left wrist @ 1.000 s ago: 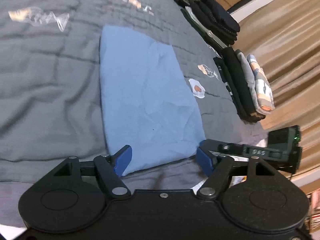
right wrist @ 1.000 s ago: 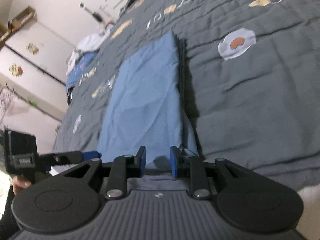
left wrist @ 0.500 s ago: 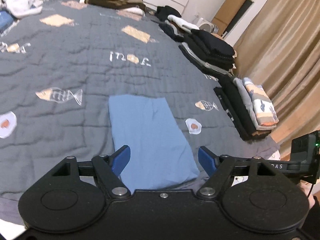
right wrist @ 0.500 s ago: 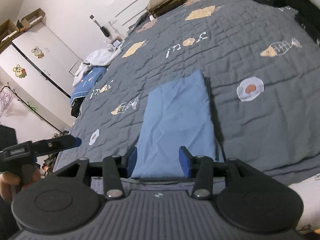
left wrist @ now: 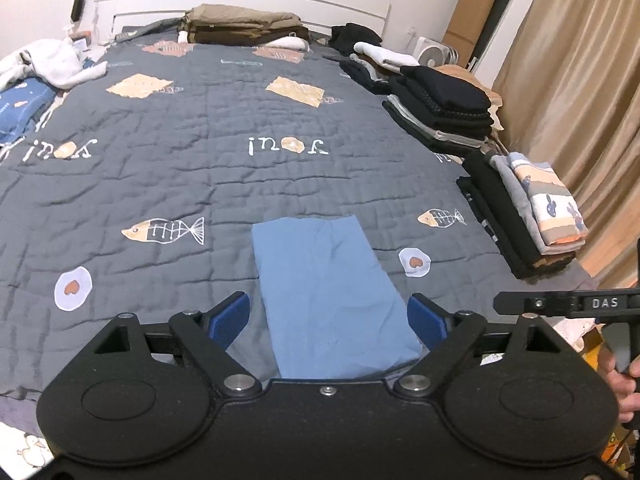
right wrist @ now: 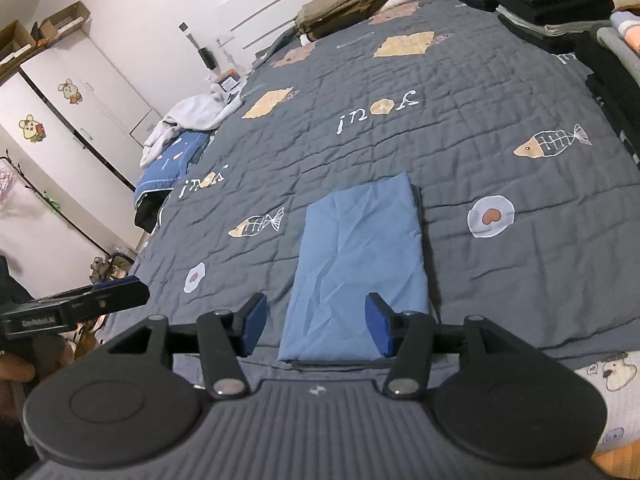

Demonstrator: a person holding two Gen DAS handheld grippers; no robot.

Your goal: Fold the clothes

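Note:
A light blue garment (left wrist: 326,288) lies folded into a long flat rectangle on the grey quilt (left wrist: 200,176), near the bed's front edge; the right wrist view shows the same blue garment (right wrist: 360,256). My left gripper (left wrist: 329,318) hovers above the garment's near end, open and holding nothing. My right gripper (right wrist: 315,324) is also raised above the near end, open and empty. The right gripper's finger (left wrist: 560,303) shows at the right of the left wrist view. The left gripper's finger (right wrist: 100,298) shows at the left of the right wrist view.
Stacks of folded dark clothes (left wrist: 440,112) and a striped pile (left wrist: 540,208) line the bed's right edge by the curtain. Brown folded clothes (left wrist: 244,26) lie by the headboard. White and blue laundry (right wrist: 184,128) lies at the far left. A white wardrobe (right wrist: 60,120) stands beyond.
Both grippers have risen and pulled back from the garment's near edge. The right gripper's jaws went from nearly closed to wide apart. The folded garment stays flat on the quilt.

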